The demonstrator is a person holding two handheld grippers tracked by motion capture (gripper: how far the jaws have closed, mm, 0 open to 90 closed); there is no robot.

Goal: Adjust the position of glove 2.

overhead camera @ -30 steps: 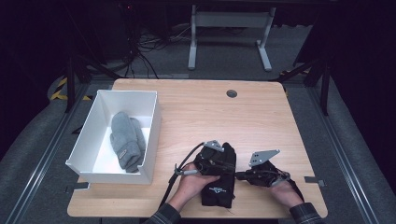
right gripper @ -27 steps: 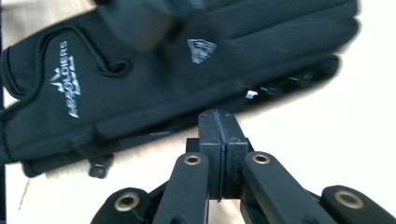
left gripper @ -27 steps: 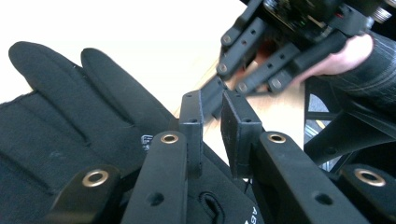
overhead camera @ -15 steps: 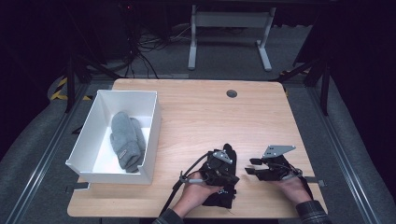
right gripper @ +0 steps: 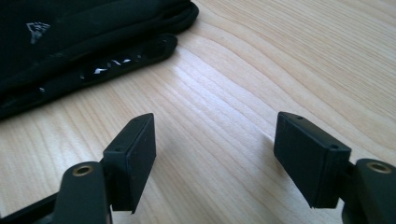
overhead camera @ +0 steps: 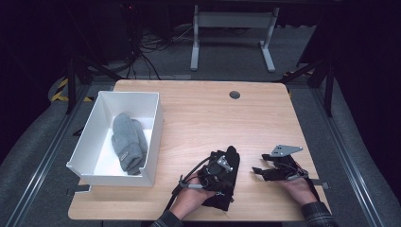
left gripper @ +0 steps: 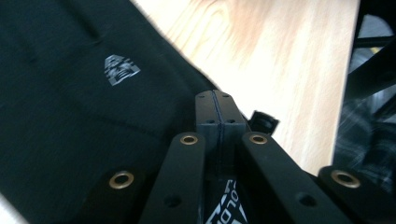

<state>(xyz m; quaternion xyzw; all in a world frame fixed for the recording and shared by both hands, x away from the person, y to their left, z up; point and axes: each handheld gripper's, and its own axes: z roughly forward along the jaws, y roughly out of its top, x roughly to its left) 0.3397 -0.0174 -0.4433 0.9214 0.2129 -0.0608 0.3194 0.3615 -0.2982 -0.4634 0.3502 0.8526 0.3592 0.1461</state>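
High view: a black glove (overhead camera: 222, 182) lies on the wooden table (overhead camera: 198, 118) near its front edge, well to the right of a white box (overhead camera: 153, 137). A grey glove (overhead camera: 126, 142) lies inside the box. The left gripper (overhead camera: 218, 166) rests on top of the black glove, held by the person's left hand (overhead camera: 189, 196). The right gripper (overhead camera: 260, 171) sits just to the right of the black glove, apart from it, held by the right hand (overhead camera: 298, 187); its grey three-cornered plate faces up. A round dark hole (overhead camera: 234, 94) marks the table beyond the black glove, near the far edge.

Left gripper view: the two fingers (left gripper: 205, 109) are clenched flat against each other, lying over the black glove (left gripper: 70, 116). Whether any fabric is pinched between them cannot be told. A small grey logo (left gripper: 120, 70) shows on the glove to the left of the fingers. Bare table (left gripper: 280, 60) extends to the right of the glove.

Right gripper view: the fingers (right gripper: 133, 158) are spread wide, having just been opening, with only bare table (right gripper: 215, 140) between them. The black glove (right gripper: 84, 42) lies ahead and to the left, clear of both fingers.
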